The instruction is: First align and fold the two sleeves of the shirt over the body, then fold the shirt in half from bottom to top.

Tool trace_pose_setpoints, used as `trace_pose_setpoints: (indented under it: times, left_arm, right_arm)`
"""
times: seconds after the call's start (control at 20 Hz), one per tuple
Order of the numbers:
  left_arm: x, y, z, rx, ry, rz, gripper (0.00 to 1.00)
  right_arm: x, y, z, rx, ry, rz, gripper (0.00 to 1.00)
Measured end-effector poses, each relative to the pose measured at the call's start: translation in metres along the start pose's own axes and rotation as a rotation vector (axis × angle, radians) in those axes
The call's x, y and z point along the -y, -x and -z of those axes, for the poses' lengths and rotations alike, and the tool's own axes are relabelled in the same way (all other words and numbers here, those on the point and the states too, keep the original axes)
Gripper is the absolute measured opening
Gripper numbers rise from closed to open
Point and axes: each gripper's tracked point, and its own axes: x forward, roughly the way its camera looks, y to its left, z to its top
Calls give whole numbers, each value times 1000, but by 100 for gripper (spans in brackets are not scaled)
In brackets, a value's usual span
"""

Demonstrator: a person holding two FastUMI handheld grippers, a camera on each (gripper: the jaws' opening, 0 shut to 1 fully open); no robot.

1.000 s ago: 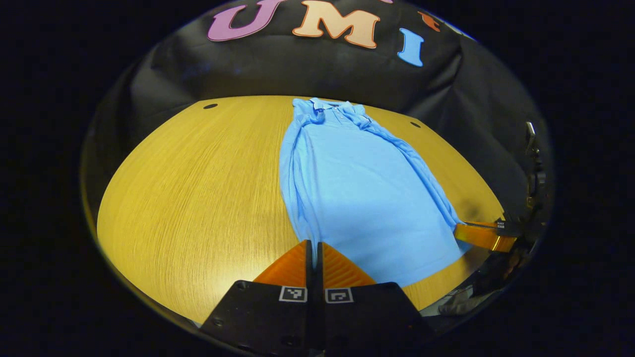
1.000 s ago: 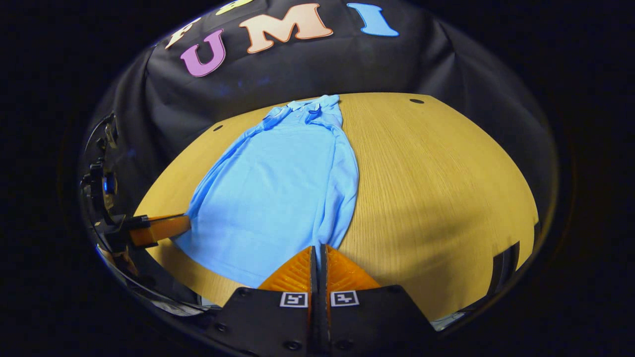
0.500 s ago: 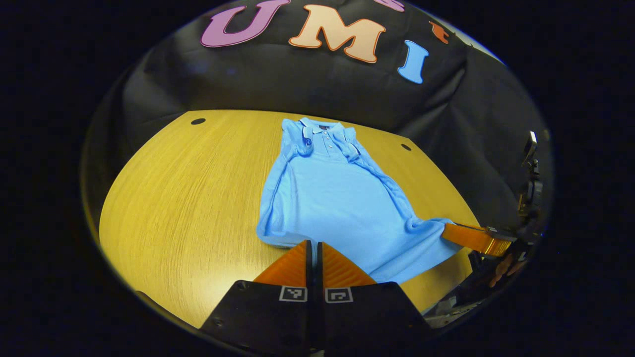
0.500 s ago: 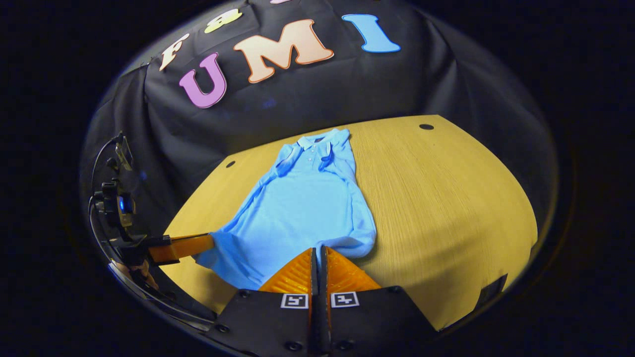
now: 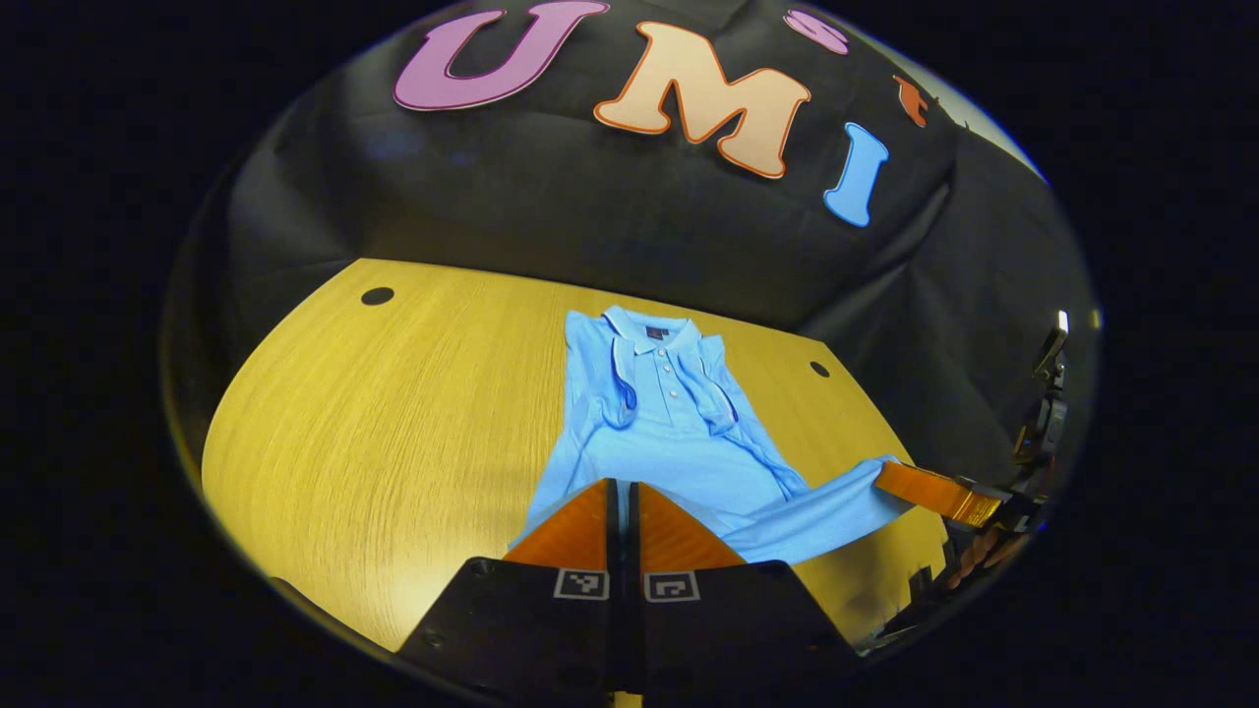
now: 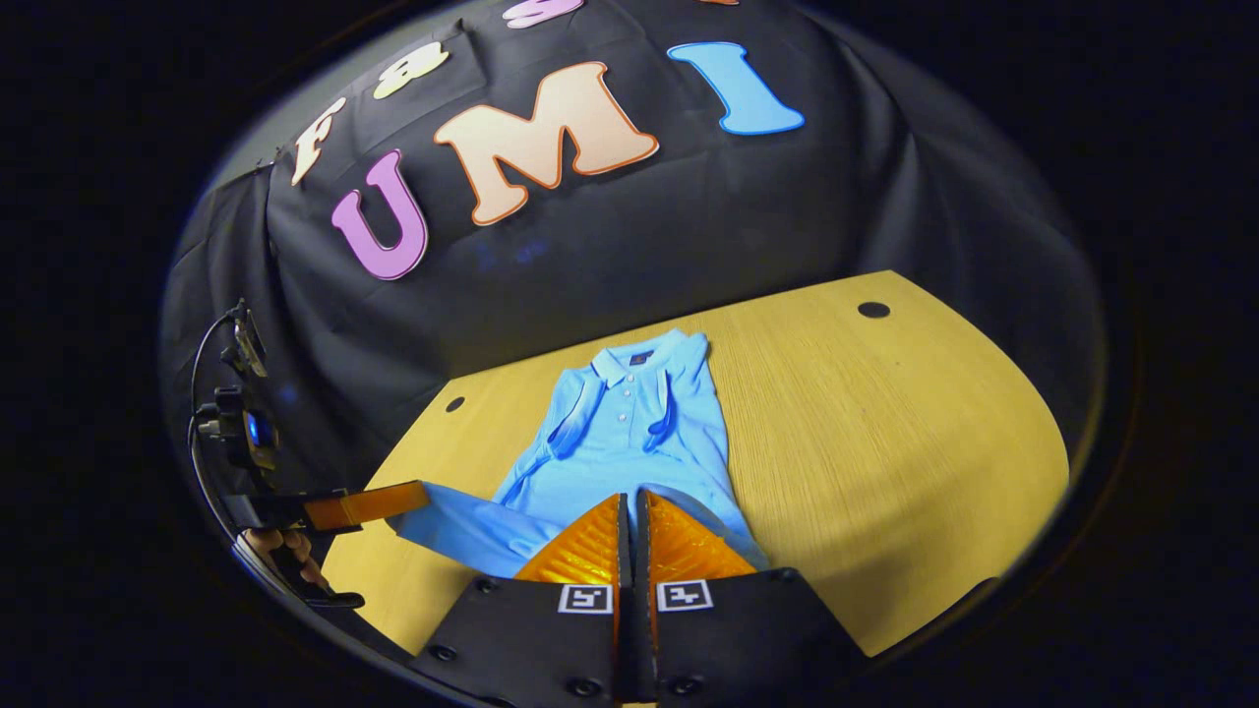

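A: How far along does it look?

B: The sleeves [image 5: 618,383] already lie folded over the body of the blue shirt [image 5: 669,433], up by the collar at mid-frame. The bottom-to-top fold appears under way, not finished: the hem [image 5: 816,511] is lifted off the worktop [image 5: 393,433].

A: And the claws?

B: The left claw [image 5: 620,506] sits at bottom centre of the left gripper view, pressed narrow on the hem's near corner. The right claw [image 6: 629,521] is clamped likewise on its corner in the right gripper view. In each view the other claw pinches the opposite corner at the frame's edge.

A: What's left?

B: Carrying the hem up to the collar [image 6: 629,362] and laying it flat.
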Motion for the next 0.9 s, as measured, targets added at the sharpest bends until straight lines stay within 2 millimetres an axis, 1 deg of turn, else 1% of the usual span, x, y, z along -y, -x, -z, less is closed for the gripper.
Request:
trace_pose_setpoints:
  times: [0.2, 0.35, 0.45, 0.55, 0.65, 0.75, 0.8, 0.85, 0.9]
  left_arm:
    - [-12, -40, -48, 35, 4, 9, 0]
    - [-29, -78, -85, 64, 13, 2, 0]
    - [-38, -104, -108, 79, 24, 10, 0]
    - [-46, -131, -123, 75, 23, 14, 0]
    - [-51, -152, -131, 64, 3, 25, 0]
    - [-51, -172, -131, 50, -30, 39, 0]
    - [-51, -182, -126, 34, -40, 47, 0]
    - [-52, -189, -117, 3, -46, 43, 1]
    - [-53, -201, -107, -25, -49, 43, 0]
  right_arm:
    - [-2, -45, -45, 54, 23, 11, 2]
    - [3, -82, -80, 93, 57, 32, 2]
    - [8, -108, -95, 104, 73, 50, 2]
    - [14, -135, -106, 107, 83, 69, 2]
    - [20, -162, -110, 97, 90, 88, 2]
    - [28, -188, -113, 84, 91, 113, 2]
    - [31, -201, -113, 77, 92, 125, 2]
    - [37, -214, -110, 70, 95, 141, 2]
    - [42, -225, -106, 56, 96, 156, 2]
